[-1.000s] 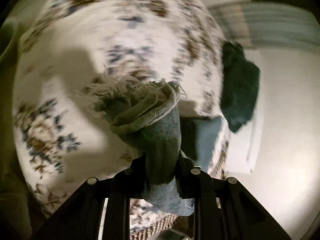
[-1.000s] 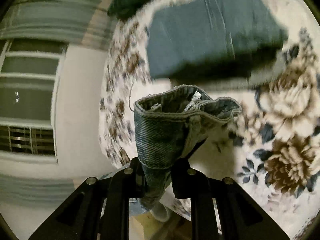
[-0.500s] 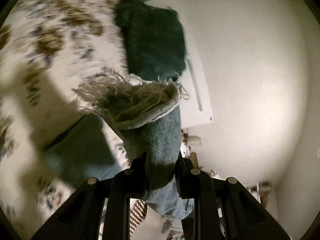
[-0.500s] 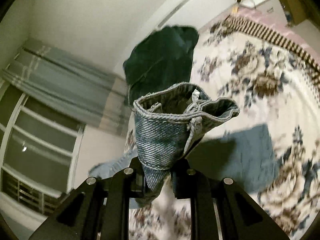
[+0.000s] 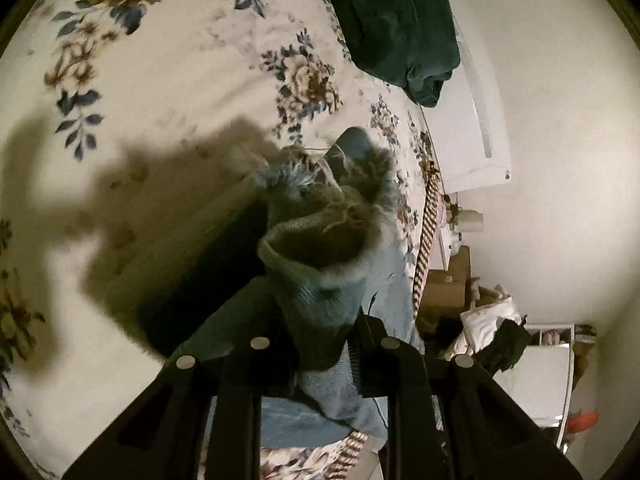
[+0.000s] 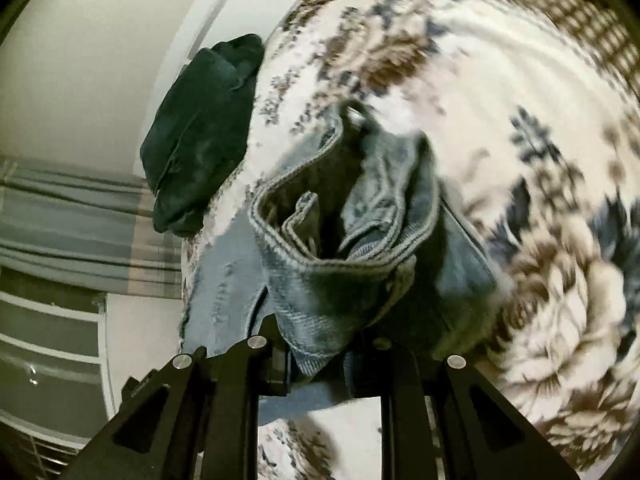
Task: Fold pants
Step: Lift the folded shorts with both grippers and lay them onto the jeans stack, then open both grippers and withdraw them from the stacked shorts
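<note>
Blue denim pants are held at both ends over a floral bedspread (image 5: 168,92). My left gripper (image 5: 324,344) is shut on the frayed leg hems (image 5: 320,232), which bunch up just past the fingers. My right gripper (image 6: 320,344) is shut on the waistband (image 6: 340,256), whose metal button (image 6: 354,114) shows at the top. More of the denim (image 6: 224,288) spreads on the bed under the right gripper. The fingertips of both grippers are hidden by cloth.
A folded dark green garment (image 5: 396,24) lies on the bed near the wall; it also shows in the right wrist view (image 6: 200,136). Curtains (image 6: 72,224) hang at left. Cardboard boxes and clutter (image 5: 460,292) sit beside the bed.
Both grippers have swung down toward the bed with the pants still held. The denim now lies spread under them and the cloth at the grippers slumps lower.
</note>
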Demonstrator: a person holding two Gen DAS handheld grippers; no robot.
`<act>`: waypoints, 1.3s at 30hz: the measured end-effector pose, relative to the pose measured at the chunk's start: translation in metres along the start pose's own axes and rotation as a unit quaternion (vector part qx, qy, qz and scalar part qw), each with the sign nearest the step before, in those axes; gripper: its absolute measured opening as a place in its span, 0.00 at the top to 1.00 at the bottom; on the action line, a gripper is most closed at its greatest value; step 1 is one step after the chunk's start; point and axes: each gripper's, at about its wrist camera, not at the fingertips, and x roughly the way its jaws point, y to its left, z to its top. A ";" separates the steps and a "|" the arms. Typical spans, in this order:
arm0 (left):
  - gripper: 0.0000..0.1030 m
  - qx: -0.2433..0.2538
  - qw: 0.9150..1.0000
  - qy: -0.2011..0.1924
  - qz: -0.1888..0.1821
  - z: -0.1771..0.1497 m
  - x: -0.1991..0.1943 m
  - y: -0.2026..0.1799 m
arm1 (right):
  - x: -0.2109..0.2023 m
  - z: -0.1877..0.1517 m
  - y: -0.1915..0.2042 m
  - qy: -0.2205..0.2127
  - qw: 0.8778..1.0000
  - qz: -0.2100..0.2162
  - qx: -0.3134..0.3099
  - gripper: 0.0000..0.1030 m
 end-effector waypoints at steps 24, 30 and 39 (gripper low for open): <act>0.92 0.134 0.979 -0.025 0.154 -0.072 -0.051 -0.019 | -0.022 -0.014 0.003 0.045 0.986 -0.119 -0.112 0.57; 0.80 0.276 0.916 -0.042 0.288 -0.101 -0.055 -0.070 | -0.055 -0.037 0.044 0.014 0.951 -0.231 -0.207 0.26; 0.22 0.368 0.872 -0.087 0.310 -0.133 -0.086 -0.124 | -0.110 -0.071 0.106 -0.050 0.898 -0.323 -0.294 0.00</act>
